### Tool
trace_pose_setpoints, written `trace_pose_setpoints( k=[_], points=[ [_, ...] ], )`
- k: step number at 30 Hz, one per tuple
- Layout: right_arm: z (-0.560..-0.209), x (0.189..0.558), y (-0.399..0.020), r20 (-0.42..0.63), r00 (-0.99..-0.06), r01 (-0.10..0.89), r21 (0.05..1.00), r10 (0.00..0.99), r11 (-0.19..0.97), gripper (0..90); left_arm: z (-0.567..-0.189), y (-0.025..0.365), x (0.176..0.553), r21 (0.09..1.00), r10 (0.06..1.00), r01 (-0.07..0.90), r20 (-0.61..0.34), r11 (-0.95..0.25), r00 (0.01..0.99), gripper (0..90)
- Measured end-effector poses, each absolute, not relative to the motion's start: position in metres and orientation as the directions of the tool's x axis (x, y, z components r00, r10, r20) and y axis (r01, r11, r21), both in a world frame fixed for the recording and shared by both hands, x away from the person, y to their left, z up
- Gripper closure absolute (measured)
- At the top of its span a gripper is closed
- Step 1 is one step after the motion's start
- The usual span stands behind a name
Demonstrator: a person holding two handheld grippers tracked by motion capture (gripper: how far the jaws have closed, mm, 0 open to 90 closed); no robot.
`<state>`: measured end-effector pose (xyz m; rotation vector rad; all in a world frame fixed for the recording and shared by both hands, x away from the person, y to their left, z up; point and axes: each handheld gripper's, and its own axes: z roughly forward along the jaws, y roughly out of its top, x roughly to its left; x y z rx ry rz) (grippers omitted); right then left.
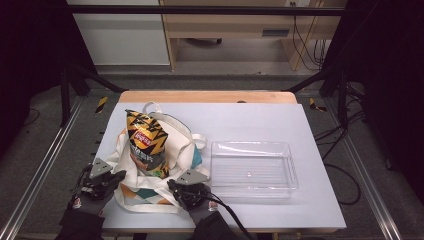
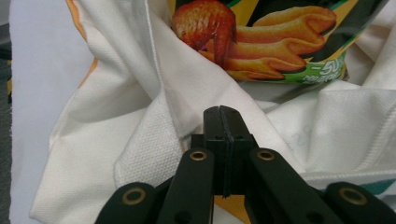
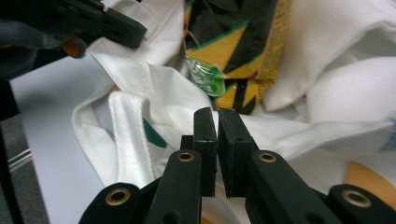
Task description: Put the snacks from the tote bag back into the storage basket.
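Observation:
A white tote bag (image 1: 122,150) with orange and teal print lies slumped on the left half of the table. A yellow-and-black chips bag (image 1: 145,140) stands upright in its mouth. My left gripper (image 1: 120,175) is at the bag's near left rim, and my right gripper (image 1: 172,184) at its near right rim. In the left gripper view the jaws (image 2: 222,109) are pressed together on a fold of the white cloth (image 2: 140,140), below the chips bag (image 2: 275,32). In the right gripper view the jaws (image 3: 215,112) pinch the bag's hem (image 3: 327,126), and the left gripper (image 3: 133,30) holds up the far rim.
A clear plastic tray (image 1: 292,165) sits to the right of the bag, close to my right gripper. The light table top (image 1: 250,115) stretches back to a wooden edge. Black frame posts stand at both sides. A white strap (image 3: 126,135) hangs off the bag's side.

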<state>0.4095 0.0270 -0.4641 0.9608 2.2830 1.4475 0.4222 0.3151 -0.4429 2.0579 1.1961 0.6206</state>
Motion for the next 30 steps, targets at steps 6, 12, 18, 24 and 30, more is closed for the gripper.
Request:
trace_pose_setpoints(
  k=[6, 12, 18, 24, 30],
  points=[
    [-0.474, 0.41, 0.02, 0.119, -0.716, 0.412, 0.868, 0.688, 0.279, 90.0, -0.444, 0.319, 0.425, 0.747, 0.887, 0.569, 0.062, -0.345, 0.457, 89.7],
    [-0.479, 0.41, 0.018, 0.104, -0.705, 0.417, 0.861, 0.702, 0.292, 90.0, -0.447, 0.322, 0.429, 0.738, 0.893, 0.583, 0.056, -0.338, 0.447, 89.8],
    [-0.483, 0.41, 0.018, 0.098, -0.696, 0.42, 0.859, 0.711, 0.293, 90.0, -0.45, 0.324, 0.432, 0.731, 0.893, 0.584, 0.077, -0.353, 0.443, 89.8],
    [-0.485, 0.41, 0.018, 0.097, -0.696, 0.423, 0.856, 0.712, 0.297, 90.0, -0.443, 0.326, 0.432, 0.79, 0.903, 0.541, 0.035, -0.287, 0.429, 89.7],
    [-0.487, 0.41, 0.017, 0.105, -0.694, 0.429, 0.855, 0.712, 0.292, 90.0, -0.433, 0.327, 0.437, 0.844, 0.915, 0.483, 0.022, -0.233, 0.403, 89.6]
  ],
)
